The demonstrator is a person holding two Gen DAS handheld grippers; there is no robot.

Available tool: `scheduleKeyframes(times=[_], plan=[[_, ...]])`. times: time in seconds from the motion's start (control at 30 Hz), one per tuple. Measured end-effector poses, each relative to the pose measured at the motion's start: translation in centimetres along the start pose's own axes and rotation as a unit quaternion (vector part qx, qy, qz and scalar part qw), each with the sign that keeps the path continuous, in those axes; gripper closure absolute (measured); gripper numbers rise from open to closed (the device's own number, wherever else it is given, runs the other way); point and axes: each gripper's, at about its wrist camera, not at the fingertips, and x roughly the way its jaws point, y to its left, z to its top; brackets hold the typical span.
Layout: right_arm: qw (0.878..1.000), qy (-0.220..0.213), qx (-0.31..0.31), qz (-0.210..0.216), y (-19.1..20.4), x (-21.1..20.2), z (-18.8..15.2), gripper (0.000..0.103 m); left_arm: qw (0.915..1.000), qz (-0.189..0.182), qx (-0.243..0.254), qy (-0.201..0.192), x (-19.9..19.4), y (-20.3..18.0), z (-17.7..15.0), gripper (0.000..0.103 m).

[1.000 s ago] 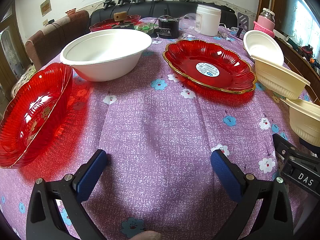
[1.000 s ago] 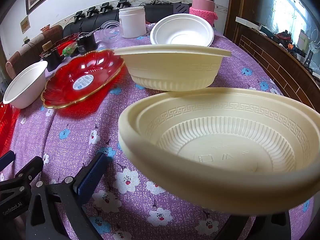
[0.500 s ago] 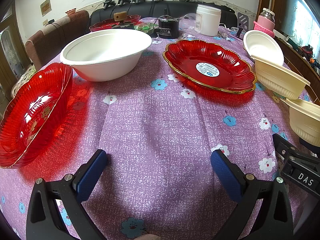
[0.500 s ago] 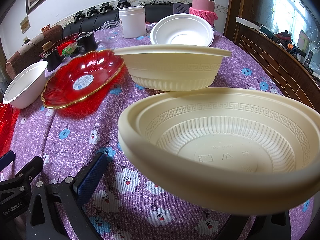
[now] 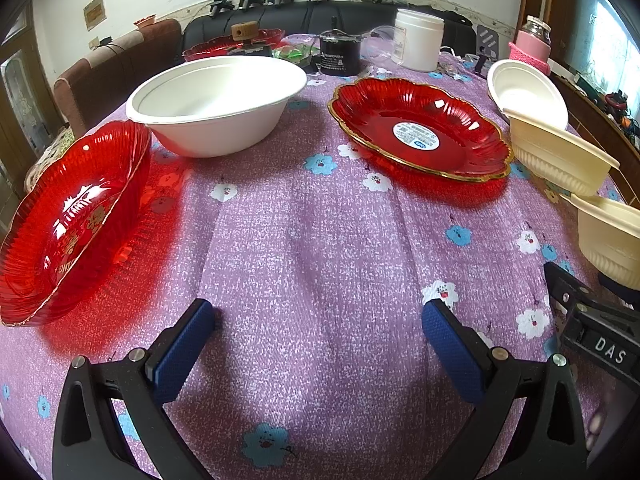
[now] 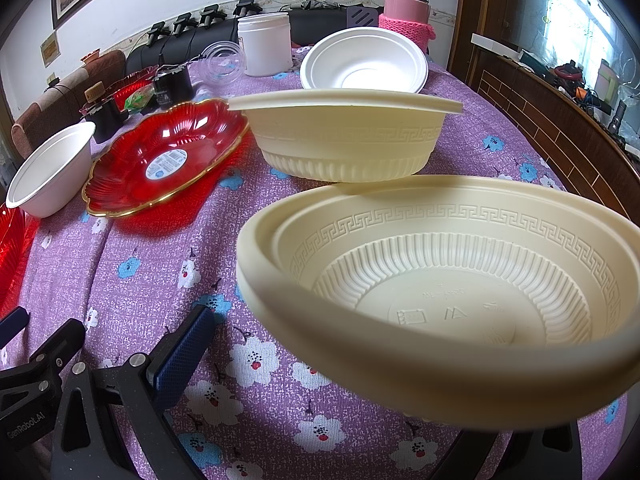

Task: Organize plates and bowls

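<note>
- While the left hand-held gripper (image 5: 318, 340) sits released, fingers spread wide over bare purple cloth on the desk (image 5: 320, 240), it holds nothing.
- Right hand-held gripper (image 6: 360, 380): only its left finger (image 6: 180, 352) shows; the other is hidden under the near cream bowl (image 6: 460, 280). Can't tell if it's clamped on the rim or just beside it.
- Near cream bowl fills the right view at 3 o'clock, tilted toward the lens; whether it's lifted off the cloth isn't clear.
- Second cream bowl (image 6: 344, 136) at 12 o'clock just behind it, upright on the desk.
- White bowl (image 6: 364, 60) further back at 12; gold-rimmed red plate (image 5: 420, 132) at 1 o'clock in the left view; big white bowl (image 5: 216, 100) at 11; second red plate (image 5: 68, 220) at 9, tilted.
- Step, my read: nesting like with like, cream pair first.
- Next move needs the near bowl lifted clear, centred over the second cream bowl, lowered level so the rims seat.
</note>
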Motion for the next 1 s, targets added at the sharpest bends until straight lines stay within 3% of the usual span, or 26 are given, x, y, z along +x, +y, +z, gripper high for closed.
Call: scheduleKeyframes(times=[0.2,0.33,0.5,0.63,0.7,0.83,0.93,1.0], plan=[[1.0,0.005,0.002,0.004,0.0,0.0,0.0,0.001,0.9984,-0.024,0.036,0.038,-0.4,0.1,-0.2,0.0],[0.999,0.031,0.005,0.004,0.0,0.0,0.5,0.001,0.9993,-0.017,0.031,0.015,-1.5,0.1,-1.9,0.0],[0.999,0.033,0.003,0.003,0.1,-0.3,-0.2,0.001,0.999,-0.019,0.036,0.022,-2.0,-0.2,-2.4,0.0],[1.0,0.031,0.003,-0.001,0.2,-0.5,-0.4,0.001,0.9972,-0.042,0.053,0.031,-3.1,-0.1,-3.4,0.0],[0.999,0.032,0.003,-0.001,0.2,-0.8,-0.7,0.001,0.9967,-0.065,0.043,0.02,-4.1,0.5,-3.9,0.0],[1.0,0.024,0.005,0.011,0.5,-2.7,-1.9,0.002,0.9947,-0.091,0.016,-0.046,-9.0,3.4,-4.6,0.0],[0.999,-0.017,-0.019,0.027,2.0,-6.1,-2.8,0.002,0.9937,-0.062,-0.008,-0.093,-12.4,6.5,-4.7,0.0],[0.997,-0.057,-0.038,0.035,3.2,-8.8,-3.0,0.002,0.9925,-0.06,-0.025,-0.104,-14.0,8.8,-4.6,0.0]])
